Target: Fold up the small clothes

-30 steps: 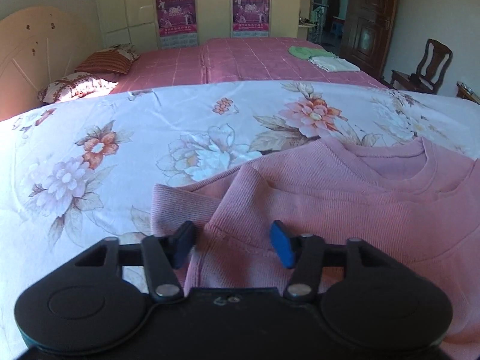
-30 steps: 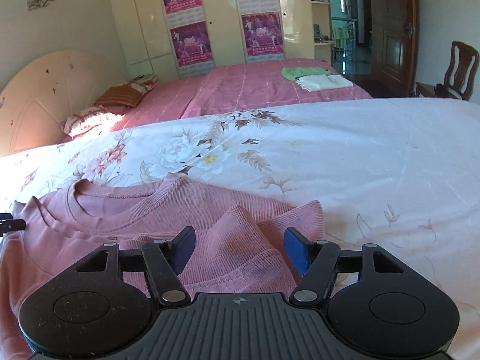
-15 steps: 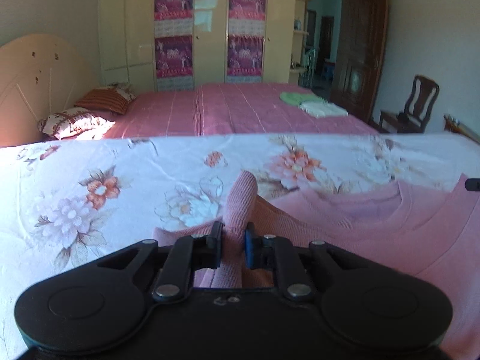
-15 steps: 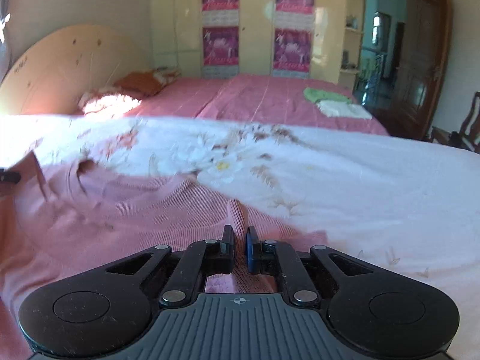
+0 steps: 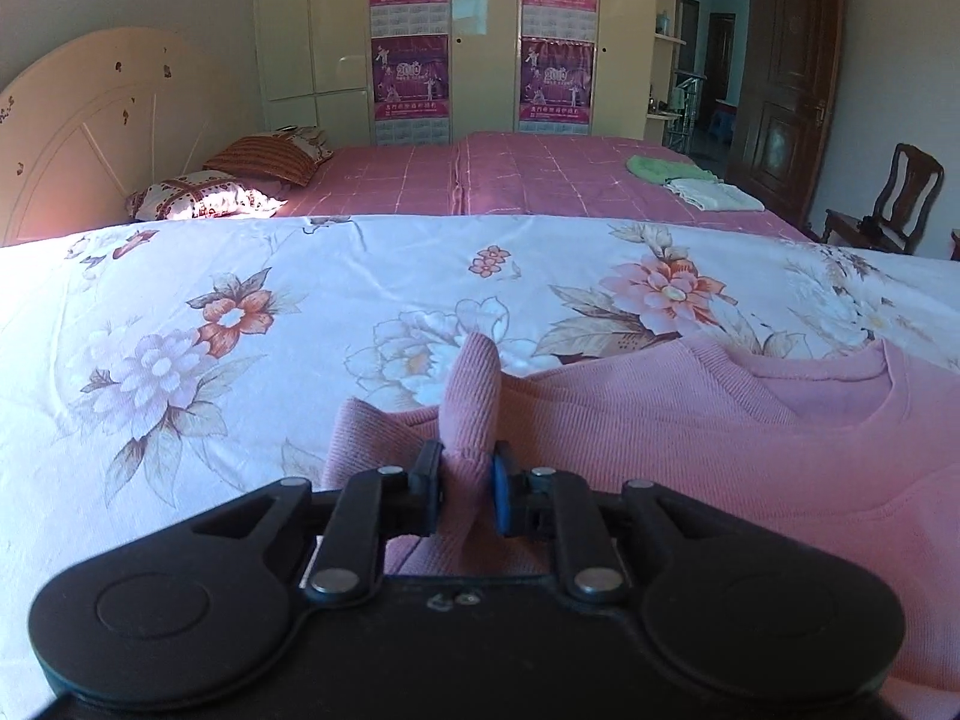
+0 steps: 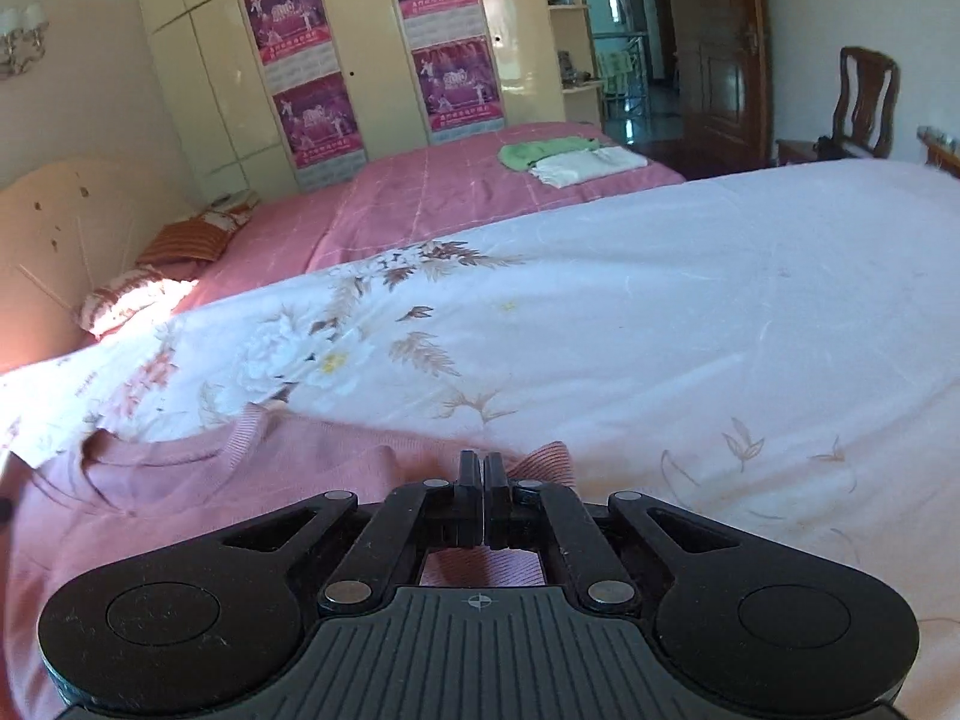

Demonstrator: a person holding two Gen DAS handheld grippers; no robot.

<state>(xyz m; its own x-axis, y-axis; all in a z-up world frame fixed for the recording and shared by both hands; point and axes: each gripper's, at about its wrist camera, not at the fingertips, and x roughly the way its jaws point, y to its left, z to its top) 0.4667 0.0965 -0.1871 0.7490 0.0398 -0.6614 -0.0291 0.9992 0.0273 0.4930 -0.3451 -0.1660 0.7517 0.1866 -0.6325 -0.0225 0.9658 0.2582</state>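
Item: pink sweater point(image 5: 690, 438), lying flat on the floral bedspread point(image 5: 240, 312), neckline facing the far pink bed point(image 5: 528, 180). We are pinching a raised fold at its shoulder in the left tool point(image 5: 468, 489), clenched on the knit. We are clamping the opposite shoulder in the right tool point(image 6: 483, 495), fingers nearly meeting over fabric.

Open floral bedspread point(image 5: 300, 300) beyond sweater point(image 5: 690, 420)
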